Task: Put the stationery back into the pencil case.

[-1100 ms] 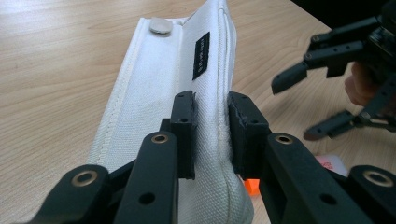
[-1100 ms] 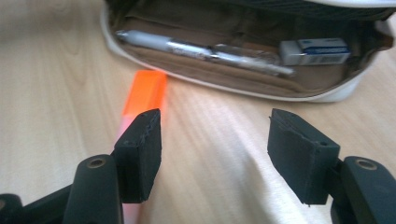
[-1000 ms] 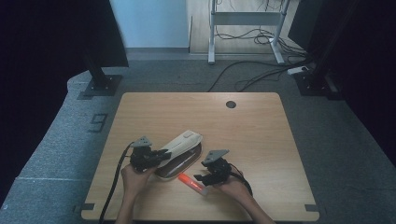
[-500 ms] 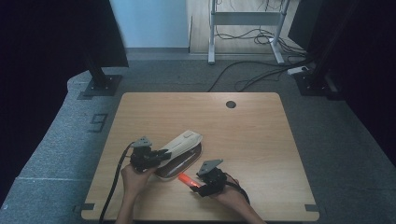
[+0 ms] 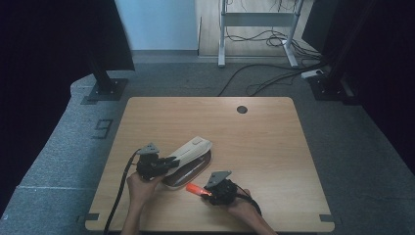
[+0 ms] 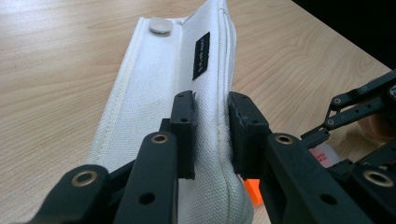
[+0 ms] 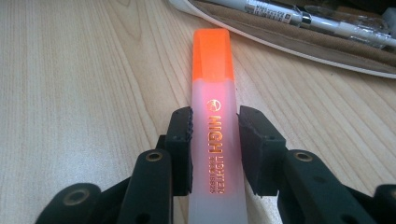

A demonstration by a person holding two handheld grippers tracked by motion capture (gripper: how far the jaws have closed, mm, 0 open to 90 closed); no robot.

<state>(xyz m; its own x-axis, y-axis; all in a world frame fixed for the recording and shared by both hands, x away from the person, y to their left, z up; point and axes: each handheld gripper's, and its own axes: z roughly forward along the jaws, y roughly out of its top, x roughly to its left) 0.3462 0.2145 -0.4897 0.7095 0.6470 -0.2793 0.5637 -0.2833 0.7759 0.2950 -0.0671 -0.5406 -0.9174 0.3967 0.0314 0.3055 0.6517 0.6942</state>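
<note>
An orange highlighter (image 7: 213, 135) lies flat on the wooden table (image 5: 274, 147), near its front edge and just beside the open white pencil case (image 5: 188, 155), cap end toward the case. The right gripper (image 7: 215, 140) straddles the translucent barrel at mid-length; its jaws have just been closing, the left pad touching the barrel and the right pad close alongside, so no firm clamp is confirmed. The left gripper (image 6: 212, 133) is clamped on the raised fabric flap of the case, holding it open above pens (image 7: 299, 18) lying inside. The highlighter appears light, rigid and smooth-sided, hence liable to slip or swivel; a hold across the flat faces near the middle of the barrel seems best. The case is soft canvas that yields and folds under the pads.
</note>
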